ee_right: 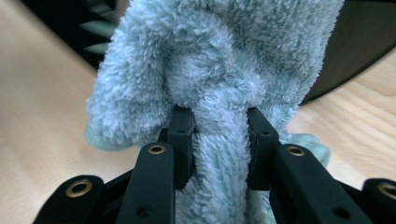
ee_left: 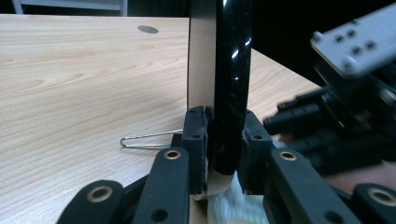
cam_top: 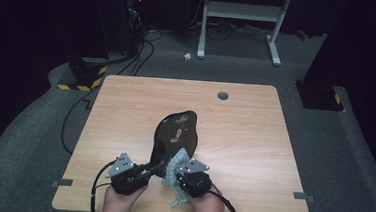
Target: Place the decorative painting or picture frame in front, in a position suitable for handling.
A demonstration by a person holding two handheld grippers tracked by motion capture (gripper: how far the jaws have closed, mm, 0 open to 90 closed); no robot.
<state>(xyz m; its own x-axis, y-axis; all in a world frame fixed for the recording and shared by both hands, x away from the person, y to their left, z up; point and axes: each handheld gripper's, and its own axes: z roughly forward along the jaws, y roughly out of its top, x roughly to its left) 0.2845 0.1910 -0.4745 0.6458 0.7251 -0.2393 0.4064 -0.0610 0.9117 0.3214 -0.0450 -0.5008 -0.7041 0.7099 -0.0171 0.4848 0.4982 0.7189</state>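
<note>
Left gripper [ee_left: 223,140] pinches black board [cam_top: 176,133] upright at 6 o'clock edge, steadying it; right gripper [ee_right: 219,140] clamps fluffy cloth [ee_right: 219,60] for wiping.

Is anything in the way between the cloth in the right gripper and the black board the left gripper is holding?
Nothing visible. The right gripper is shut on the pale blue cloth, which already lies against the black board's lower edge, clamped upright by the left gripper. A paper clip lies off to the side on the table.

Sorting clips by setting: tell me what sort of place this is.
Probably a lab or recording studio, not a home: a bare wooden table on grey carpet, dark curtained surroundings, cables running to equipment, and hazard-striped tape on a stand base.
</note>
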